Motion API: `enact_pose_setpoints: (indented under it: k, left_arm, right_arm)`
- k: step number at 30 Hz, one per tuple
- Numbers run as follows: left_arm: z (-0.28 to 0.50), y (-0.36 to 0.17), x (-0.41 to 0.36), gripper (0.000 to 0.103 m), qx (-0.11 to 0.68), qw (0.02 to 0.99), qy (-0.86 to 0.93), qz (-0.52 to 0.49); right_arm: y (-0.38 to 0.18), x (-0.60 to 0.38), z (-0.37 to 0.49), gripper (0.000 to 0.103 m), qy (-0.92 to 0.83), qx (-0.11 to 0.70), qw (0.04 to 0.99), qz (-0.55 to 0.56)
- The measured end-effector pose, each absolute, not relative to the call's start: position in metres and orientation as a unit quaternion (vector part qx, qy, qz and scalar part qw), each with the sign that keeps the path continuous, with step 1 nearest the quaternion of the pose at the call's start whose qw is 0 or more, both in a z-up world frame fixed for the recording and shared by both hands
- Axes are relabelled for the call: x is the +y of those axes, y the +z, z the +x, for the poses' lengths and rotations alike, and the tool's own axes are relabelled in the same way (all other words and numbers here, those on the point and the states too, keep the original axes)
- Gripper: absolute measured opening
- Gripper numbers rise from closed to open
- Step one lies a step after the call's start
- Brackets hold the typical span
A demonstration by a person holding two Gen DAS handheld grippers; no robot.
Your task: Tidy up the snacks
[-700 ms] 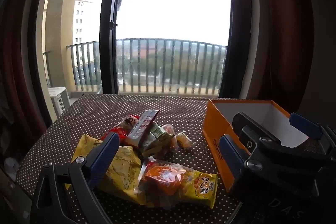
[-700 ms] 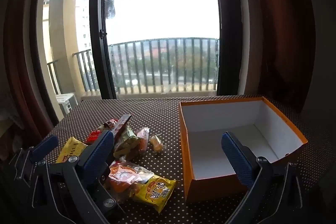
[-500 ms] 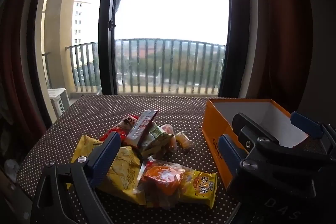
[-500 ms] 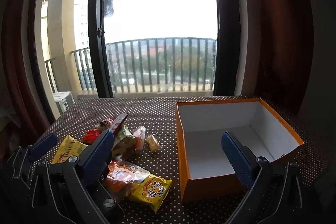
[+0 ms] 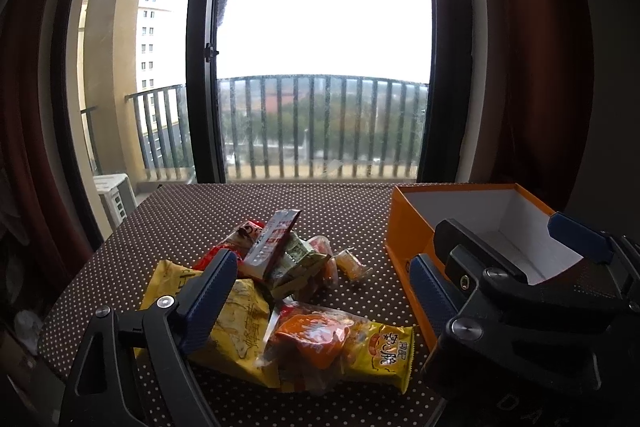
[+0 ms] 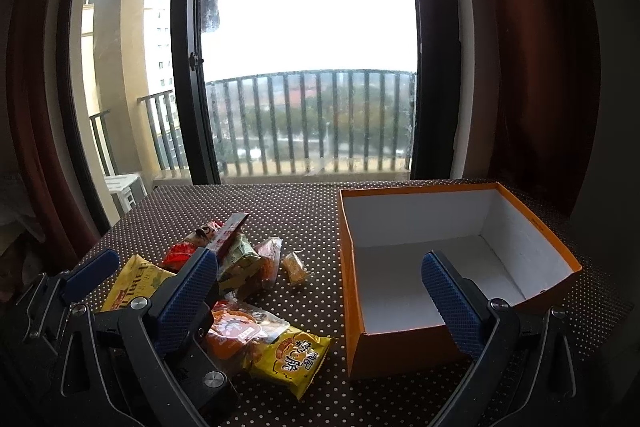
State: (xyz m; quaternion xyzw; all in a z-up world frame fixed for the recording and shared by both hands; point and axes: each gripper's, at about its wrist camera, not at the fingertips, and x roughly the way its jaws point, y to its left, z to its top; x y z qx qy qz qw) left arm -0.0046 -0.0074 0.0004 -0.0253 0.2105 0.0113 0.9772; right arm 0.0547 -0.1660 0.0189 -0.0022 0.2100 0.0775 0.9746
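A pile of snack packets lies on the dotted tablecloth: a big yellow bag point(image 5: 240, 311), an orange packet in clear wrap point(image 5: 312, 339), a small yellow packet point(image 5: 380, 355), a red-and-white bar point(image 5: 272, 243), a green packet point(image 5: 298, 261) and a small candy point(image 5: 348, 263). To their right stands an orange box point(image 6: 420, 223), white inside with nothing in it. My left gripper point(image 5: 320, 297) hovers open just before the pile. My right gripper point(image 6: 318, 297) is open wide in front of the box's near left corner. Neither holds anything.
The table point(image 6: 304, 211) ends at a glass balcony door point(image 6: 304, 67) with dark red curtains point(image 6: 540, 67) on both sides. In the left wrist view the right gripper's body point(image 5: 520, 291) blocks the box's near side. Bare cloth lies between pile and box.
Only a slight sway of both views. The snacks and the box lie as before, and both grippers stay open with nothing in them.
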Motion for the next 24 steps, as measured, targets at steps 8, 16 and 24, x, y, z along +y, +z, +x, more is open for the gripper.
enact_pose_setpoints:
  k: [8,16,24]
  left_arm:
    - [-0.0064,0.0008,-0.0067,0.089,0.210,0.977,0.009,-0.028]
    - [-0.0093,0.0006,-0.0073,0.089,0.199,0.980,0.016,-0.012]
    - [-0.0090,0.0010,-0.0087,0.089,0.206,0.978,0.014,-0.018]
  right_arm:
    - [0.0196,-0.1655,0.0508,0.103,0.076,0.202,0.976,-0.001]
    - [0.0207,-0.1651,0.0497,0.103,0.076,0.197,0.977,-0.002]
    - [0.0196,-0.1670,0.0476,0.103,0.076,0.194,0.978,0.008]
